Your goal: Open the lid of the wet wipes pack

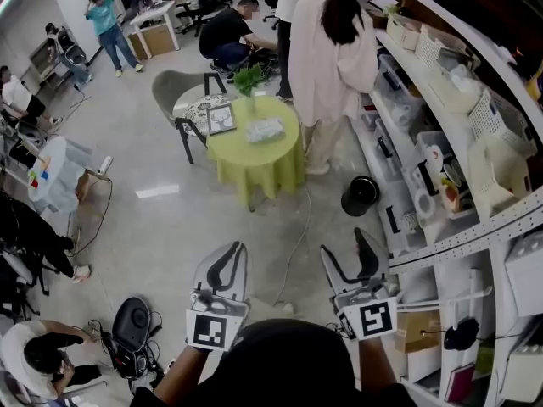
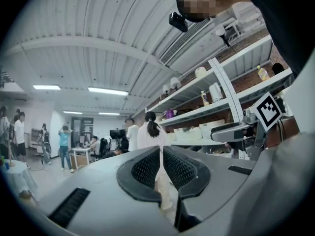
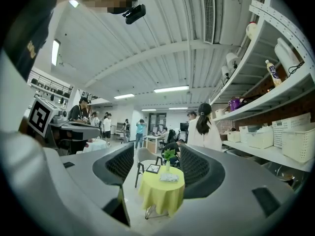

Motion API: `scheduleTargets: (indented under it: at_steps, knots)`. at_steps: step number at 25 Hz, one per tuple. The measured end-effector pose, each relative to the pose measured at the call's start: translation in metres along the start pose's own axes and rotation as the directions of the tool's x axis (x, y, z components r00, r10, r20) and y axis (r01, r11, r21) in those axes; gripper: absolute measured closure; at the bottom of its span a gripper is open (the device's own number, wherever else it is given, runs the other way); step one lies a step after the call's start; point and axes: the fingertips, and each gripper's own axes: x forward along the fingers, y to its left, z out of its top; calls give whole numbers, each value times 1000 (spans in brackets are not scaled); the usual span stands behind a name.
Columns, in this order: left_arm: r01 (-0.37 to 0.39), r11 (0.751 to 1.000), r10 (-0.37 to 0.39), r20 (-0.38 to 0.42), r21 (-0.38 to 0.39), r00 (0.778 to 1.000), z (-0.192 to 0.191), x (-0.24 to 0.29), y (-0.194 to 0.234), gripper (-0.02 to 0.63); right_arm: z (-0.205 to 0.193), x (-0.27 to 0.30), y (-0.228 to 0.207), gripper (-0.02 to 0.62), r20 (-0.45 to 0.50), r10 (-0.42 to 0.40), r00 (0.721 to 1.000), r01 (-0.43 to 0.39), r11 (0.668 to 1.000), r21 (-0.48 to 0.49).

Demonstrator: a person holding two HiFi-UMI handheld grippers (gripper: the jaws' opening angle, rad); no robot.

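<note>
Both empty, the left gripper [image 2: 161, 156] is being held closed and the right gripper [image 3: 155, 163] parted, seemingly readied for the wipes pack [image 3: 169, 177] far ahead.

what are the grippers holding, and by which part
Nothing. The left gripper is shut with nothing between its fingers; the right gripper is open and empty. The wipes pack lies far off on the table.

My head view looks steeply down from above, the table [image 1: 254, 172] well ahead. Both gripper views look level along my jaws: the right shares that table, the left the shelves [image 2: 206, 111].
</note>
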Motion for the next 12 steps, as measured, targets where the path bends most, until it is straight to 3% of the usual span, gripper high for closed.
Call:
scheduleTargets:
  at_steps: [6, 9, 12]
  knots:
    - [1, 1000, -1, -11, 2, 1000, -2, 0, -3, 569, 2, -1, 3, 243, 48, 23, 999, -26, 998, 59]
    - [-14, 1000, 14, -21, -5, 1000, -3, -2, 1, 569, 0, 4, 2, 183, 44, 19, 999, -22, 998, 64]
    - [-41, 999, 41, -35, -13, 999, -3, -6, 8, 569, -5, 10, 0, 169, 19, 20, 1000, -21, 997, 80]
